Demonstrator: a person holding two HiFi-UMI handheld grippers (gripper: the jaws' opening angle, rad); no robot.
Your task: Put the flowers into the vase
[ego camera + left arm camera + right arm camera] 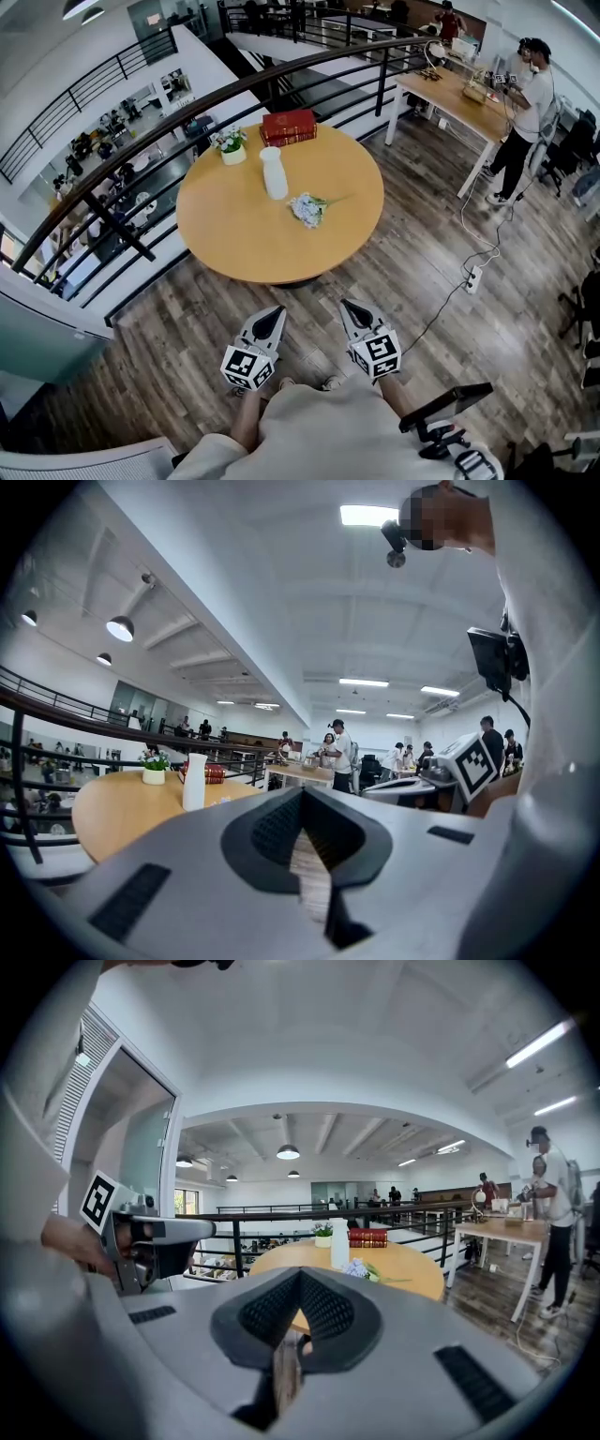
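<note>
A white vase (273, 173) stands upright near the middle of a round wooden table (234, 234). A small bunch of pale blue flowers (307, 208) lies on the table just right of it, stems pointing right. Both grippers are held over the wood floor, short of the table's near edge. My left gripper (277, 312) and my right gripper (347, 305) are shut with nothing in them. The left gripper view shows the vase (194, 781) to the left beyond the closed jaws (302, 794). In the right gripper view the vase (339, 1243) and flowers (357, 1267) lie ahead of the closed jaws (300, 1274).
A small potted plant (231, 145) and red books (289, 125) sit at the table's far edge. A dark railing (141, 141) curves behind the table. A long desk (459, 94) with a standing person (525, 103) is at the back right. A power strip (473, 277) and cable lie on the floor.
</note>
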